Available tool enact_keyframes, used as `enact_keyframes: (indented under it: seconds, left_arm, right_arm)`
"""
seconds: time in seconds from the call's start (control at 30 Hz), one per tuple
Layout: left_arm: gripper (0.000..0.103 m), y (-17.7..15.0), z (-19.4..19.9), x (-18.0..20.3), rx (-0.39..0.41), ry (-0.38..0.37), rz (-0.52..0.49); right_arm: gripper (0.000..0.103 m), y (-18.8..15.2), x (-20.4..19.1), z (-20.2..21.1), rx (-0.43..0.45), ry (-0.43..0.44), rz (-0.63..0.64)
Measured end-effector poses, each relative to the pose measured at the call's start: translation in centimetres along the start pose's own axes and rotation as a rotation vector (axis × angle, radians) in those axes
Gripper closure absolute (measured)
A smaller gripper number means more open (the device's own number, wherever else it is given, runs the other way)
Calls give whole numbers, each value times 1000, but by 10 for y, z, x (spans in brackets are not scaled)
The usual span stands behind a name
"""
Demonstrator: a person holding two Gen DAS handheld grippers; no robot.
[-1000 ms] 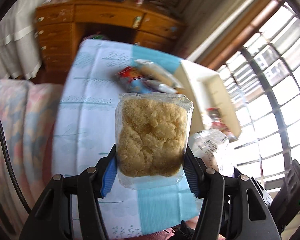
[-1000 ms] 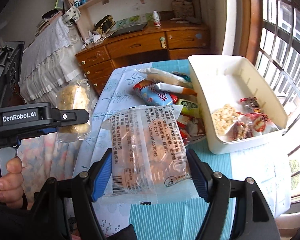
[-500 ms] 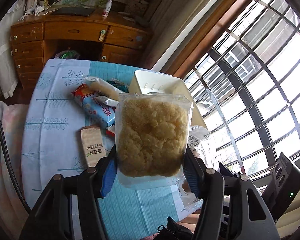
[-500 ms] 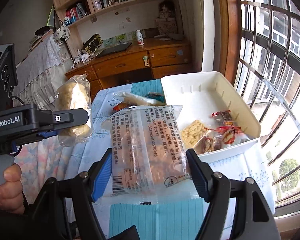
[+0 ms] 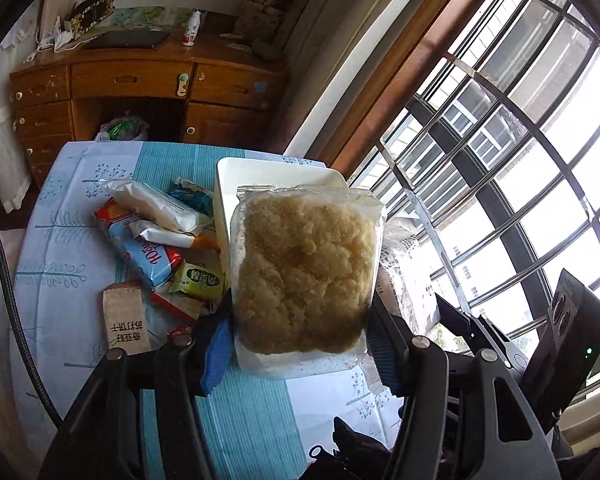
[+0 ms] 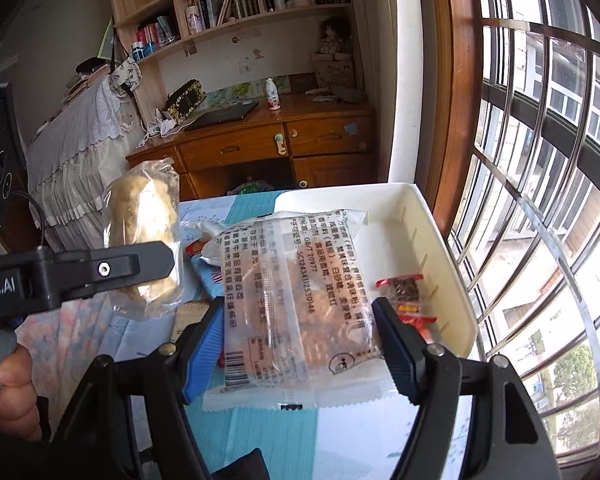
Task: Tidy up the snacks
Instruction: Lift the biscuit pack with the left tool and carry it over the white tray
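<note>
Right, both tongs loaded. Left tongs [image 5: 296, 344] are clamped on a clear bag of crumbly yellow cake [image 5: 304, 276], held upright, long axis pointing away along the fingers, above the counter [image 5: 64, 240]. Right tongs [image 6: 300, 344] are clamped on a printed clear snack pack [image 6: 296, 300], also lengthwise btwn the pads. The white bin [image 6: 440, 248] lies ahead & slightly right of the right tongs, w/ red-wrapped sweets [image 6: 404, 292] already inside. Right pack looks nearer the bin; the left bag sits further left, over the loose pile of snacks [image 5: 156, 236]. Likely next: lower the right pack in first, then swing the left one rightward.
</note>
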State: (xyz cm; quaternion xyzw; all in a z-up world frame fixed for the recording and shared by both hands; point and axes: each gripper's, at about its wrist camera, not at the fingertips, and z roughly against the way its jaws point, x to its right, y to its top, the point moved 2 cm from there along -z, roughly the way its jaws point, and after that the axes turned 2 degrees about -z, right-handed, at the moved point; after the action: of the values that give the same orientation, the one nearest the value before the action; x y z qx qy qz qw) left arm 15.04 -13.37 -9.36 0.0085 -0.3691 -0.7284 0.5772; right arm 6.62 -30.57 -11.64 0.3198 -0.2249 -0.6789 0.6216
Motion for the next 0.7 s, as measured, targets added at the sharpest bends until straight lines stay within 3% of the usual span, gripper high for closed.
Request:
enact_keyframes:
  seconds: [0.37, 0.7]
  left_arm:
    - [44, 8, -60, 31, -37, 50, 43]
    - [44, 21, -95, 50, -104, 123, 17]
  right_arm:
    - [31, 18, 60, -41, -21, 13, 79]
    - [30, 24, 92, -70, -39, 52, 61]
